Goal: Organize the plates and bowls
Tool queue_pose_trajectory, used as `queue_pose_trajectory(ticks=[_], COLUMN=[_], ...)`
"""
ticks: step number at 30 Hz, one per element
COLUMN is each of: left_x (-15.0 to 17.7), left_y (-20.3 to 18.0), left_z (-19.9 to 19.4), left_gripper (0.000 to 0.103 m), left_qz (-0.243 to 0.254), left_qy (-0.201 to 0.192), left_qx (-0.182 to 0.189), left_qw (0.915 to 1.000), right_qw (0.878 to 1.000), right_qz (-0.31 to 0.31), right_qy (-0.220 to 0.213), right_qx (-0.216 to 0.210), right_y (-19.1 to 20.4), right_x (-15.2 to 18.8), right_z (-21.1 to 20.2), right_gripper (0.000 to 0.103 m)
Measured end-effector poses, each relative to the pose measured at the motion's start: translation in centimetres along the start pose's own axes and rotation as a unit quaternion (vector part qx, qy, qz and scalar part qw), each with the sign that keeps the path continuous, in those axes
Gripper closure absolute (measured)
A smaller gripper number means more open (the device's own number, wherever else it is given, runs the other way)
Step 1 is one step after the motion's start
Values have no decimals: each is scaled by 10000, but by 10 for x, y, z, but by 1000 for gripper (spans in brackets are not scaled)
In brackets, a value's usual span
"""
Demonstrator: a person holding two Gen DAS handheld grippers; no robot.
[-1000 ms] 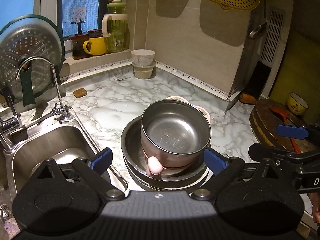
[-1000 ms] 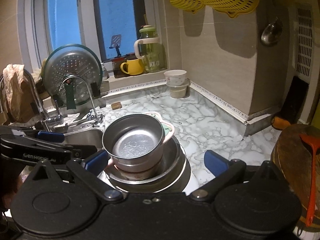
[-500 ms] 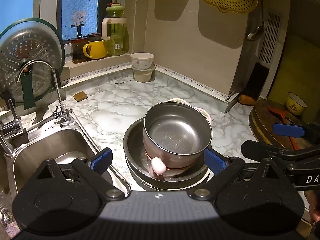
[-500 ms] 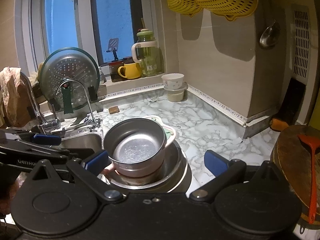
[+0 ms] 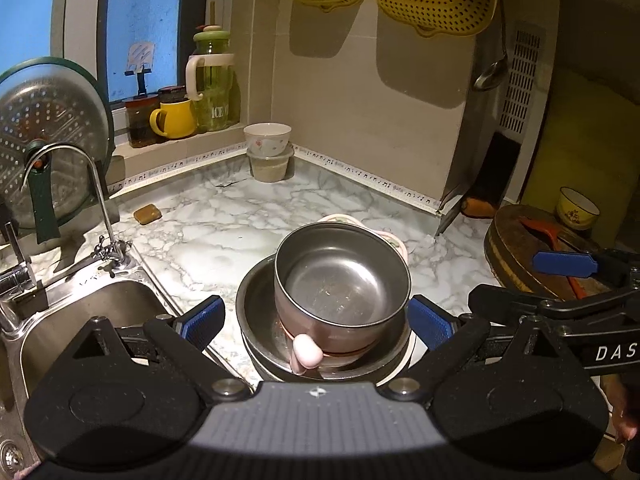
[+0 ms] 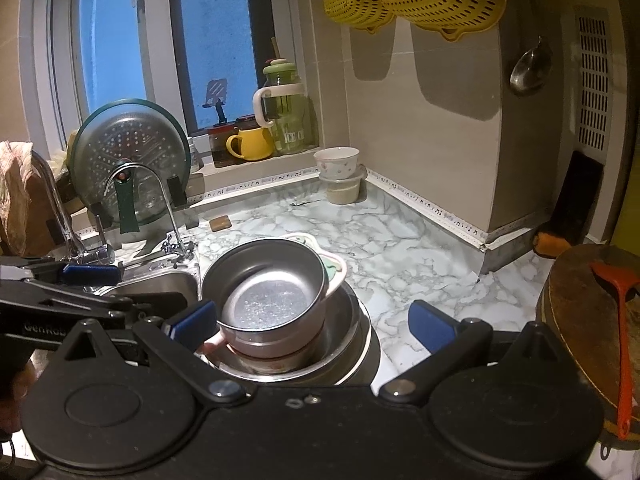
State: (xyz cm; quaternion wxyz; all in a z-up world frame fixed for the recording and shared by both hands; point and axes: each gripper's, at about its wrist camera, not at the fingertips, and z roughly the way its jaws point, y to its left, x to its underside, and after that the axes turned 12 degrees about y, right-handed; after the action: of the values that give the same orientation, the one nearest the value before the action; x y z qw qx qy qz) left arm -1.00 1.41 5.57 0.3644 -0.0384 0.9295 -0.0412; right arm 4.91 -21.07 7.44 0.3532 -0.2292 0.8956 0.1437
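Observation:
A steel bowl (image 5: 340, 280) sits on top of a pink-handled bowl (image 5: 306, 354), both nested in a wide steel plate (image 5: 256, 304) on the marble counter. The stack also shows in the right wrist view, with the steel bowl (image 6: 268, 280) tilted on the plate (image 6: 348, 320). My left gripper (image 5: 316, 320) is open and empty, its blue pads either side of the stack, just short of it. My right gripper (image 6: 312, 320) is open and empty, with the stack between its pads, nearer the left one. A white flowered bowl (image 5: 267, 138) sits on a lidded tub at the back corner.
A sink (image 5: 80, 320) with a tap (image 5: 64, 160) lies left of the stack. A perforated lid (image 5: 48, 136) leans behind it. A yellow mug (image 5: 176, 118) and green jug (image 5: 212, 80) stand on the sill. A round chopping board (image 6: 588, 312) with a red spatula (image 6: 622, 320) is at right.
Both grippers have drawn back and risen slightly, so the stack sits lower in each view. The stack itself has not moved. Both stay open.

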Motion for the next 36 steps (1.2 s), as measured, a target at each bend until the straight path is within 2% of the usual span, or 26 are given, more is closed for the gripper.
queue_pose_trajectory(ticks=[9,22,36], left_x=[-5,-6,-8], left_y=[1,2,8], left_z=[-1,1,9], left_gripper=[4,4,4], left_qz=[-18,-83,-254], left_qy=[-66,-97,100], left_qx=[27,82,286], left_qw=[10000,9999,9992], right_qw=[9998,9997,9995], right_qz=[82,134,262], right_qy=[-97,-92,9], right_qx=[151,158,180], right_y=[-3,-6,-5], right_x=[-1,-4,-4], right_z=[-1,-1,3], right_gripper=[0,0,0])
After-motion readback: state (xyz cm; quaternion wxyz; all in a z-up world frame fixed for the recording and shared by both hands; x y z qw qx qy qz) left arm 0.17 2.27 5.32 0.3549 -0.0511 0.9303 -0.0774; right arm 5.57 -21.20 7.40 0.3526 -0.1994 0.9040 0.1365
